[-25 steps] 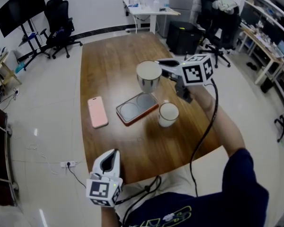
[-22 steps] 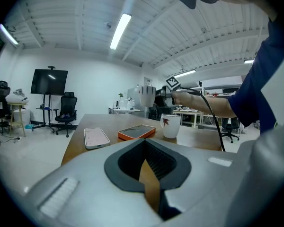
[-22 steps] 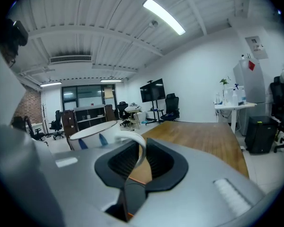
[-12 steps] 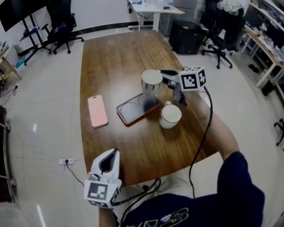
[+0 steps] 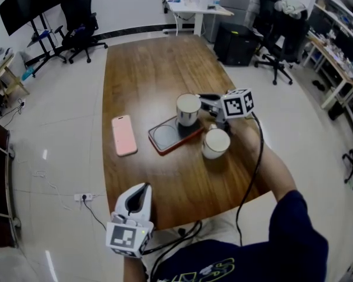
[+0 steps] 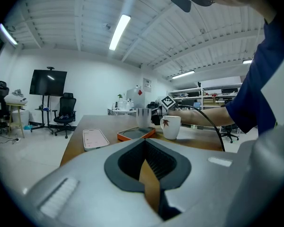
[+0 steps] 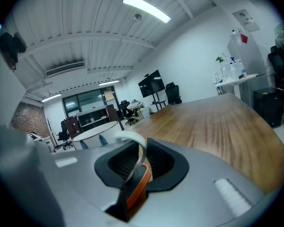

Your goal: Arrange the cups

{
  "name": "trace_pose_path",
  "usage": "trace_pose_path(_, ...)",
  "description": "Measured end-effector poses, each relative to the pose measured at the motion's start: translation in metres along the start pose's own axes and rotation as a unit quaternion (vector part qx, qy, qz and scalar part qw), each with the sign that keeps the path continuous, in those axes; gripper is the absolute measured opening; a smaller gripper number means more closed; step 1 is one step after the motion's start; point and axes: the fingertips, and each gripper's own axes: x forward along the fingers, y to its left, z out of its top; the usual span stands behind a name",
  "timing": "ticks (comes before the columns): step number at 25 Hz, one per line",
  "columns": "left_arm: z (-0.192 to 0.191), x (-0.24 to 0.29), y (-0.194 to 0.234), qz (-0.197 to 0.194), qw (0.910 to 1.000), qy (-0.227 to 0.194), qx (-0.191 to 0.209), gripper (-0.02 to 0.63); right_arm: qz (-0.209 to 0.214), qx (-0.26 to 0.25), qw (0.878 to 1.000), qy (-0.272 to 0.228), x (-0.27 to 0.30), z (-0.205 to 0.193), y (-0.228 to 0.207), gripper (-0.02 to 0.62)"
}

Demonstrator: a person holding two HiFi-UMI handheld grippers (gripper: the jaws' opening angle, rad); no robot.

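Note:
A grey cup [image 5: 187,109] with a white inside is down at the right end of an orange-rimmed tray [image 5: 163,138]. My right gripper [image 5: 203,102] is shut on its white handle [image 7: 137,143], which shows between the pads in the right gripper view. Whether the cup's base rests on the tray I cannot tell. A white mug [image 5: 215,143] with a leaf print [image 6: 166,122] stands on the table just right of the tray. My left gripper [image 5: 140,194] hovers at the table's near edge, jaws together and holding nothing. The left gripper view shows the cup [image 6: 143,117] beside the mug.
A pink phone [image 5: 124,135] lies flat left of the tray. The long wooden table [image 5: 153,69] runs away from me. Office chairs [image 5: 82,22], a screen on a stand and desks stand around the room.
My right gripper has come down with the grey cup, from above the table to the right end of the tray. The left gripper has stayed where it was.

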Motion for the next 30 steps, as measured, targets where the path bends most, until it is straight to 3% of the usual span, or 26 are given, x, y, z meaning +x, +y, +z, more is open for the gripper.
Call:
trace_pose_path(8,0.004,0.003,-0.001,0.002,1.0000,0.000,-0.001,0.003,0.020,0.004,1.000,0.009,0.002,-0.010,0.003,0.046)
trace_pose_path(13,0.003,0.001,0.001,0.004,1.0000,0.001,-0.001,0.003,0.002,0.009,1.000,-0.011,-0.001,-0.011,-0.005,0.046)
trace_pose_path(21,0.002,0.001,0.001,0.004,1.0000,0.004,0.001,0.003,0.008,0.004,1.000,-0.022,-0.004,-0.013,-0.007,0.054)
trace_pose_path(30,0.002,0.003,0.003,0.005,0.9999,0.005,0.010,0.003,-0.007,-0.034,0.999,-0.017,-0.023,-0.021,-0.015,0.225)
